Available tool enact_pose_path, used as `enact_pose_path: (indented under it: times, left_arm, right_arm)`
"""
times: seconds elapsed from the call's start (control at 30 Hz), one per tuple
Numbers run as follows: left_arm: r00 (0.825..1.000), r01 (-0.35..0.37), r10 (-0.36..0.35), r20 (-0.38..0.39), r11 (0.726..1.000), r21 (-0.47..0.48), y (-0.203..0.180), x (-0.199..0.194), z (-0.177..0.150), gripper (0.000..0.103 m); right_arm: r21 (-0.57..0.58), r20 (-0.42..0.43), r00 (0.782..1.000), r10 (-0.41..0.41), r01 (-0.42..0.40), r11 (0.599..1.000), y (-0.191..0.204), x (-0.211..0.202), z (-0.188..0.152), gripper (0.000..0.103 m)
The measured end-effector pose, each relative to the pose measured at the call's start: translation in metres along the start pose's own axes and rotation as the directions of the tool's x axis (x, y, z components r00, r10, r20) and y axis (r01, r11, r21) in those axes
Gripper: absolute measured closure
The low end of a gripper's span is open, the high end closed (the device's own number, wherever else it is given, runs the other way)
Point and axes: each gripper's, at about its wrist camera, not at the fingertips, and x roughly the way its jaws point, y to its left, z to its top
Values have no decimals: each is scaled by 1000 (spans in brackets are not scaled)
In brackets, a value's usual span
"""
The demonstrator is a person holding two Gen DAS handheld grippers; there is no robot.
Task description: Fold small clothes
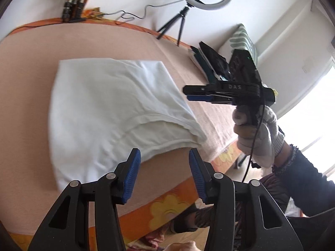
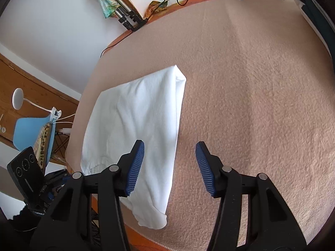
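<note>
A folded white garment (image 1: pixel 117 108) lies flat on the pink blanket (image 1: pixel 27 104); it also shows in the right wrist view (image 2: pixel 136 129), with its near end reaching the bed's edge. My left gripper (image 1: pixel 164 167) is open and empty, hovering just above the garment's near edge. My right gripper (image 2: pixel 169 163) is open and empty, above the garment's right edge. The right gripper also shows in the left wrist view (image 1: pixel 196 94), held in a gloved hand to the right of the garment.
A ring light on a tripod (image 1: pixel 188 6) stands at the bed's far edge. Folded dark items (image 1: pixel 209 62) lie at the right. Folded tripod legs (image 2: pixel 125 14) lean on the wall. A blue chair (image 2: pixel 31 129) stands left of the bed.
</note>
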Motion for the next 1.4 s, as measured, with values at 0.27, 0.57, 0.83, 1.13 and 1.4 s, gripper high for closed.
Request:
enact_pose_path:
  times: [0.27, 0.57, 0.83, 1.13, 1.4]
  left_arm:
    - [993, 46, -36, -109, 995, 90, -52, 69, -2, 59]
    - [997, -21, 28, -66, 994, 105, -62, 72, -1, 59]
    - [999, -50, 51, -3, 988, 146, -72, 65, 6, 62]
    - [998, -26, 26, -65, 1000, 7, -56, 96, 13, 70]
    - [998, 17, -20, -52, 999, -47, -46, 96, 10, 103]
  right_arm:
    - [-4, -45, 997, 68, -68, 998, 1, -8, -23, 55]
    - [48, -72, 993, 97, -94, 994, -7, -2, -29, 70]
    - [32, -59, 993, 101, -99, 995, -3, -6, -24, 73]
    - [31, -80, 992, 102, -99, 995, -4, 0, -27, 73]
    - [19, -48, 993, 106, -105, 994, 3, -4, -25, 98]
